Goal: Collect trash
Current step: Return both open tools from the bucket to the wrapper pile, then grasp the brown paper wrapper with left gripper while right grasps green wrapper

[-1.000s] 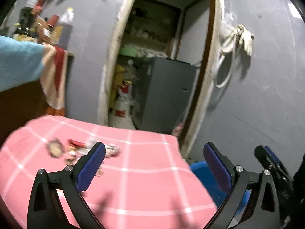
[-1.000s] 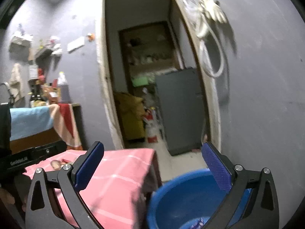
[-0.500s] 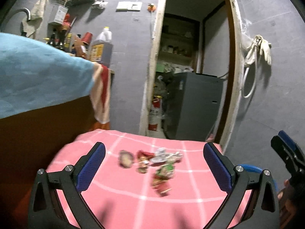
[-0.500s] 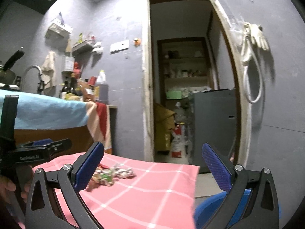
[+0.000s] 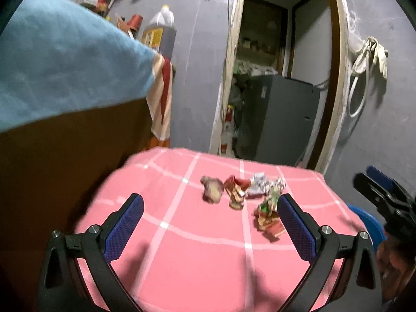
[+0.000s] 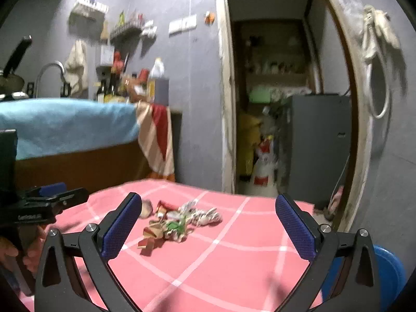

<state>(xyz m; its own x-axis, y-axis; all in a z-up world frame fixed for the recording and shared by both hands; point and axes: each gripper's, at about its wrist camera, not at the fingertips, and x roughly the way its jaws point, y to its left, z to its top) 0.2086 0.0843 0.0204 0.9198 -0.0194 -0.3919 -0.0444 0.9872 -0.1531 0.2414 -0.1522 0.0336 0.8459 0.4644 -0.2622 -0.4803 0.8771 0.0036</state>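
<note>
A small heap of crumpled wrappers (image 5: 244, 195) lies on the pink checked tablecloth (image 5: 202, 265): a brownish lump, red-gold pieces, a silvery one, a green-red one. It also shows in the right wrist view (image 6: 176, 221). My left gripper (image 5: 210, 225) is open and empty, above the table, short of the heap. My right gripper (image 6: 208, 226) is open and empty, to the right of the heap. Each gripper shows in the other's view, the right one (image 5: 384, 195) and the left one (image 6: 44, 202). A blue basin (image 6: 387, 273) stands below the table's right edge.
A counter draped with a blue towel (image 5: 65, 59) and a striped cloth (image 5: 161, 98) rises to the left, with bottles on it. Behind the table an open doorway (image 5: 280, 78) shows a grey cabinet (image 5: 280, 114). A grey wall with hanging hose and gloves (image 5: 369, 59) is at the right.
Both views have swung left and tilted down from the basin side toward the table. The heap of wrappers now sits nearer and more central. Both grippers stay open.
</note>
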